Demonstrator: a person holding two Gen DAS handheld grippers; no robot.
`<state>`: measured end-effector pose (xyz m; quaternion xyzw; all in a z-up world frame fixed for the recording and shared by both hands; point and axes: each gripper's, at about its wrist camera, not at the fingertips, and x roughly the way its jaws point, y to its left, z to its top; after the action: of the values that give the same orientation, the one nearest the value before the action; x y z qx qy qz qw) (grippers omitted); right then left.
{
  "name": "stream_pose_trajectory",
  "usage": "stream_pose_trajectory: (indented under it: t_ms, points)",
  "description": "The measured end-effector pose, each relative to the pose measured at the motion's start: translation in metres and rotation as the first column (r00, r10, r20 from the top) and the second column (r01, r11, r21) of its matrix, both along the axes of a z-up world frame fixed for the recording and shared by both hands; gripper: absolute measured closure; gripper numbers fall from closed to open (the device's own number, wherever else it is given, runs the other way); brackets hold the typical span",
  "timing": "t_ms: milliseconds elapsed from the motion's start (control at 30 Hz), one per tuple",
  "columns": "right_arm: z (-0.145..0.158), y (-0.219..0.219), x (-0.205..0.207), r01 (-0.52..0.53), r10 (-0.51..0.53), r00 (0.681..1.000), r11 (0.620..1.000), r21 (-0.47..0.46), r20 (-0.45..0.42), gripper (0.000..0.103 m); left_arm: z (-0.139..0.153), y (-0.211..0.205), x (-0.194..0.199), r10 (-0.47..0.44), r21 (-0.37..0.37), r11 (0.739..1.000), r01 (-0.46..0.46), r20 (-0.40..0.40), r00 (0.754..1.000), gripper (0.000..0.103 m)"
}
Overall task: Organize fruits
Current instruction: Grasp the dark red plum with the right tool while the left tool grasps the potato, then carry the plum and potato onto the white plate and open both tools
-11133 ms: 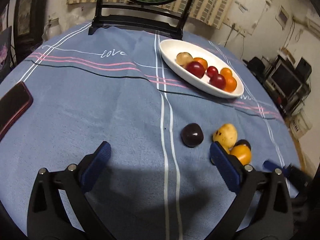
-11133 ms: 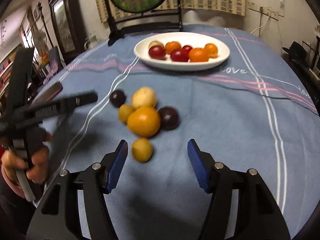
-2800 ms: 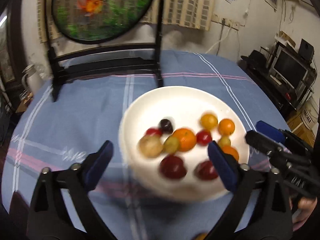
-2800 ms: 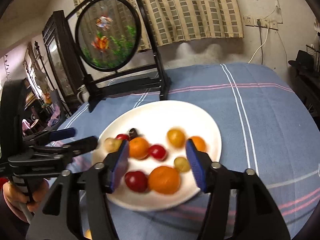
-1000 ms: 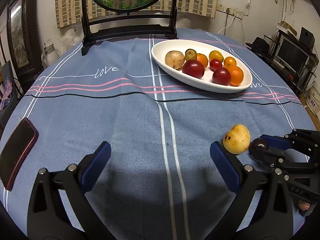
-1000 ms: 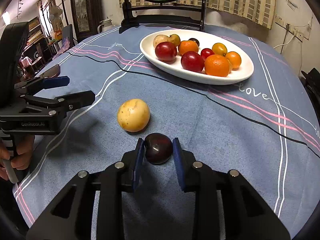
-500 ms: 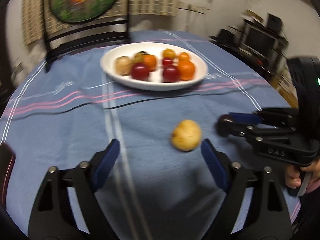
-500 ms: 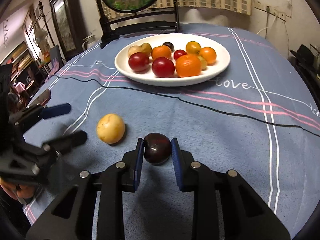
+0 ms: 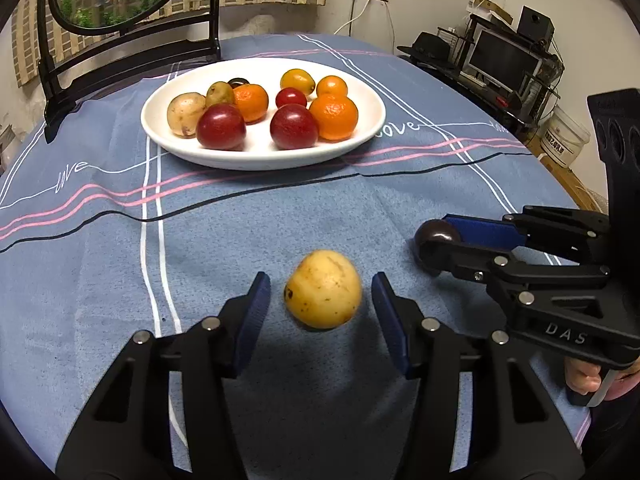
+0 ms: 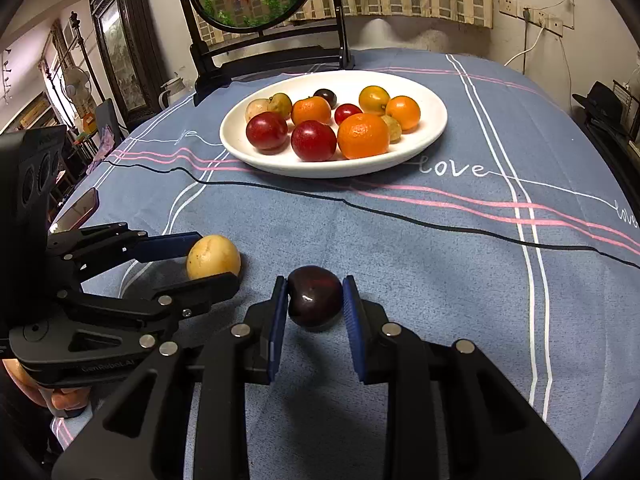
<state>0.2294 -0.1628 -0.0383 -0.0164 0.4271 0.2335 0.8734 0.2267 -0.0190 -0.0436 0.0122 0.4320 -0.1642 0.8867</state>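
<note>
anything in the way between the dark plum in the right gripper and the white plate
Nothing visible. Bare tablecloth lies between the dark plum, held in the right gripper, and the white plate. The yellow fruit sits off to the left.

Between the black, blue-padded right gripper's point(image 10: 315, 305) fingers sits a dark-purple plum point(image 10: 315, 301); left, a brown-speckled yellow fruit point(image 10: 213, 257).

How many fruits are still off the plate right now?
2. The yellow fruit lies on the tablecloth between the open left gripper fingers, untouched. The dark plum is clamped in the right gripper. None seems hidden.
</note>
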Motion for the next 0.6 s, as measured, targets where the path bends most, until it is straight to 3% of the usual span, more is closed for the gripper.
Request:
stream_pose_trajectory:
  t_ms: [200, 600]
  points:
    - [-0.0004, 0.0, 0.0007, 0.002, -0.002, 1.0, 1.0, 0.001, -0.003, 0.075, -0.0043, -0.0035, 0.0026, -0.001, 0.019, 1.0, 0.001, -0.014, 1.0, 0.061]
    - [-0.0026, -0.0017, 0.0025, 0.017, -0.017, 1.0, 1.0, -0.007, -0.01, 0.075, -0.002, -0.0047, -0.005, 0.006, 0.037, 0.999, -0.007, 0.014, 1.0, 0.064]
